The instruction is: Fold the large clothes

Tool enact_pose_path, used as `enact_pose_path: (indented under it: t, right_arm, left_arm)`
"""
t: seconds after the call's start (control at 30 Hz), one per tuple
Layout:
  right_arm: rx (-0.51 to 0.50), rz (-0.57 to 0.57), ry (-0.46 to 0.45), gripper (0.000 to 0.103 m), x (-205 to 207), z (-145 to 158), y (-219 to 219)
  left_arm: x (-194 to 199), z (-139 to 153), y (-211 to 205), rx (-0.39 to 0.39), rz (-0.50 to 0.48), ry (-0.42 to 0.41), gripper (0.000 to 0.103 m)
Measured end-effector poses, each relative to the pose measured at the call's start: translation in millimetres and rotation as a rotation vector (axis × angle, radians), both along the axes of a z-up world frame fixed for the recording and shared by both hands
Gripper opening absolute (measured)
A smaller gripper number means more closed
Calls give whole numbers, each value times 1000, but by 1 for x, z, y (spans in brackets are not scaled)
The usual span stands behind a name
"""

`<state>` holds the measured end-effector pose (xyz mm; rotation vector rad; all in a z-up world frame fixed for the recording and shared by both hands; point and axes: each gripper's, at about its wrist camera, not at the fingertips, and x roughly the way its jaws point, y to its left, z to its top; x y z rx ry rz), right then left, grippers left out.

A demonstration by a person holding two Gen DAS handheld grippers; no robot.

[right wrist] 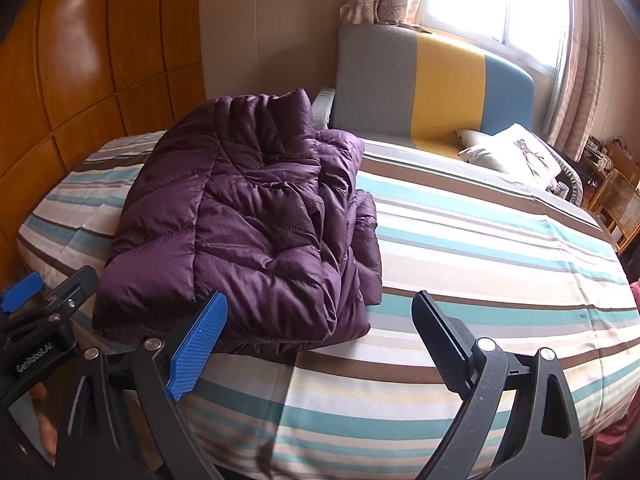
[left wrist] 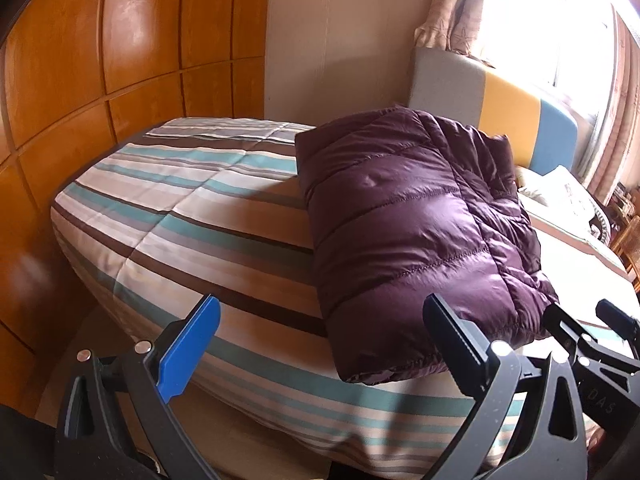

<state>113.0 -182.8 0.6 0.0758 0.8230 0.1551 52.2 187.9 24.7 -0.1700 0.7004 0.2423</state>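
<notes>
A purple quilted down jacket point(left wrist: 408, 232) lies folded into a thick bundle on the striped bedspread point(left wrist: 192, 208). In the right wrist view the jacket point(right wrist: 248, 232) shows its rumpled folded layers toward the right side. My left gripper point(left wrist: 322, 312) hovers open in front of the jacket's near edge, its black finger beside the jacket's near corner and nothing between the pads. My right gripper point(right wrist: 320, 306) stands open in front of the jacket's near right corner, its blue finger point(right wrist: 200, 344) close to the fabric without pinching it. Each gripper also shows at the edge of the other's view.
Wooden wardrobe panels point(left wrist: 100, 80) stand close along the bed's left side. A grey, yellow and blue headboard point(right wrist: 432, 88) and a white pillow point(right wrist: 516, 152) are at the far end under a curtained window point(right wrist: 500, 0). A wicker chair point(right wrist: 620, 208) stands at the right.
</notes>
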Motion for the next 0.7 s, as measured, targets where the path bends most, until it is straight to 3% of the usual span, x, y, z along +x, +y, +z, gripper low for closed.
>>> enact_pose_path:
  t: [0.53,0.7]
  right_arm:
    - [-6,-9,1,93,-1,-2,-1]
    - [-6,-2,6,93,-1,-3,1]
  left_arm:
    - [0,1,-6,17,-5,-12,101]
    - [0,-1,-2,-9,1,-11,101]
